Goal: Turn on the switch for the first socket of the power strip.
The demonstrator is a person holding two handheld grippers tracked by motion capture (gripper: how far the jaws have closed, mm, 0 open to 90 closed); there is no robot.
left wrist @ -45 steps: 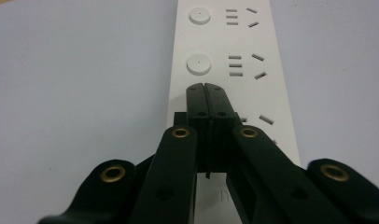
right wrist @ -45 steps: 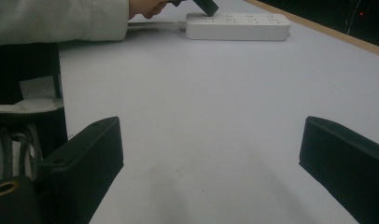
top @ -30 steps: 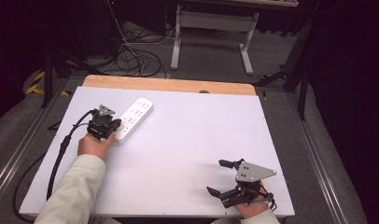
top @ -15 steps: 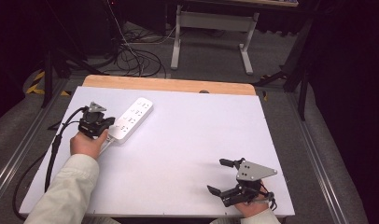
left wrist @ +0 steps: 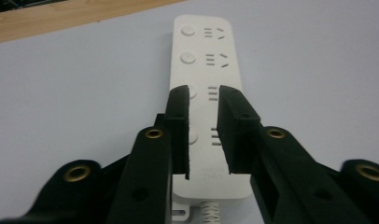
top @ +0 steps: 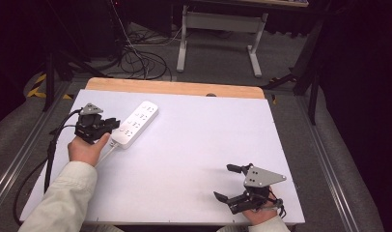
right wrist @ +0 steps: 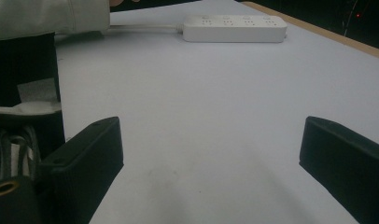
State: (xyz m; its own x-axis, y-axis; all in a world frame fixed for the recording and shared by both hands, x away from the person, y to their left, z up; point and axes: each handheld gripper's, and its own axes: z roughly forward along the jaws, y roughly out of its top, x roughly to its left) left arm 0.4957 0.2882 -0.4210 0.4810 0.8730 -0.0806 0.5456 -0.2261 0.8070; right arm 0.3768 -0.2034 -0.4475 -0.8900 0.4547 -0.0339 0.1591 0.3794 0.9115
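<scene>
A: Nearest the camera, at the lower right of the high view, what is the right gripper [top: 232,183] doing?

B: It rests low on the white table [top: 194,145], jaws spread wide, nothing between them.

A: And farther up, at the left?

B: The left gripper [top: 112,126] hovers over the cord end of the white power strip [top: 135,124]. Its jaws have just been opening and stand slightly parted, gripping nothing. The strip lies flat toward the upper left, angled toward the wooden edge [top: 175,88].
</scene>
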